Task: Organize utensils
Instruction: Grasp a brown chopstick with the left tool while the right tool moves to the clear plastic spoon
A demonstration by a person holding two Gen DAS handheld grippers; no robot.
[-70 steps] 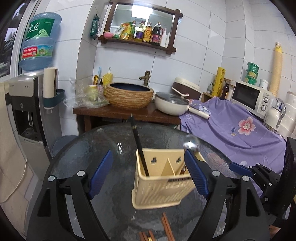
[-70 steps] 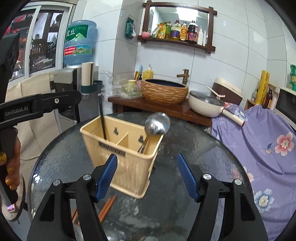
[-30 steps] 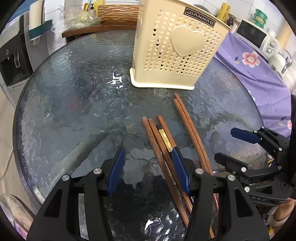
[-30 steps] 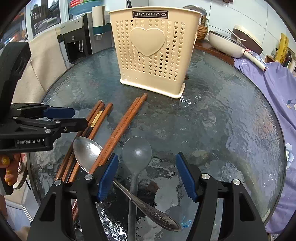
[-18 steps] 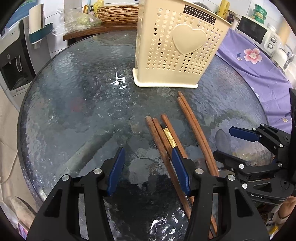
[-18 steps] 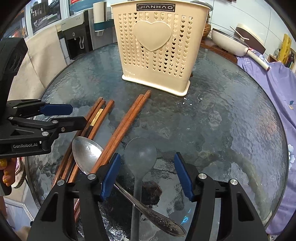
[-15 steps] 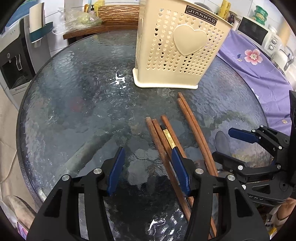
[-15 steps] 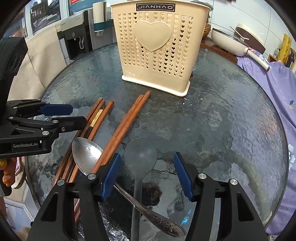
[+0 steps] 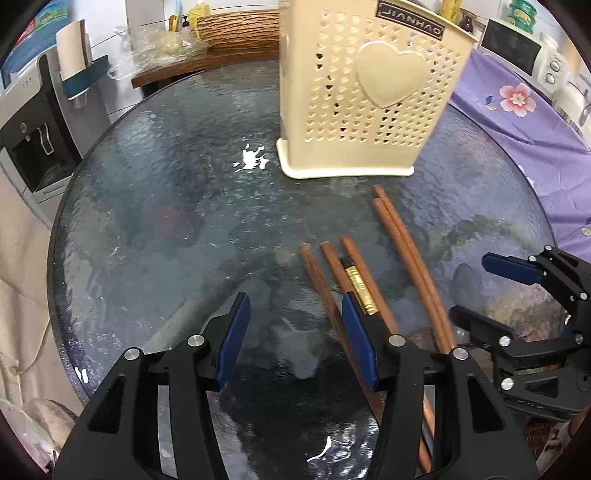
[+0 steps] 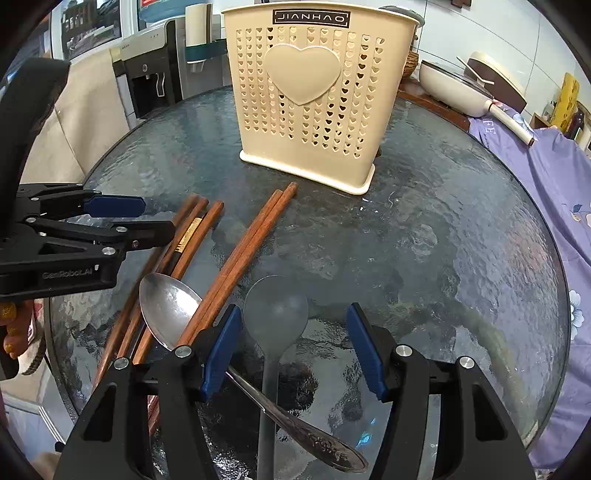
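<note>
A cream perforated utensil holder (image 9: 365, 99) with a heart stands upright on the round glass table (image 9: 166, 229); it also shows in the right wrist view (image 10: 314, 99). Several brown chopsticks (image 9: 402, 243) lie in front of it, also seen in the right wrist view (image 10: 240, 258). A metal spoon (image 10: 166, 314) and a grey translucent spoon (image 10: 275, 314) lie by them. My left gripper (image 9: 295, 332) is open and empty, low over the chopstick ends. My right gripper (image 10: 291, 343) is open and empty, its jaws either side of the grey spoon's bowl.
A water dispenser (image 9: 33, 122) stands left of the table. A wooden side table with a woven basin (image 9: 236, 33) and a pan (image 10: 454, 88) is behind. A purple flowered cloth (image 9: 517, 107) covers the surface at right.
Both grippers dropped from above the holder down to table level over the last two seconds. In the last half second they crept slightly forward; both stay open.
</note>
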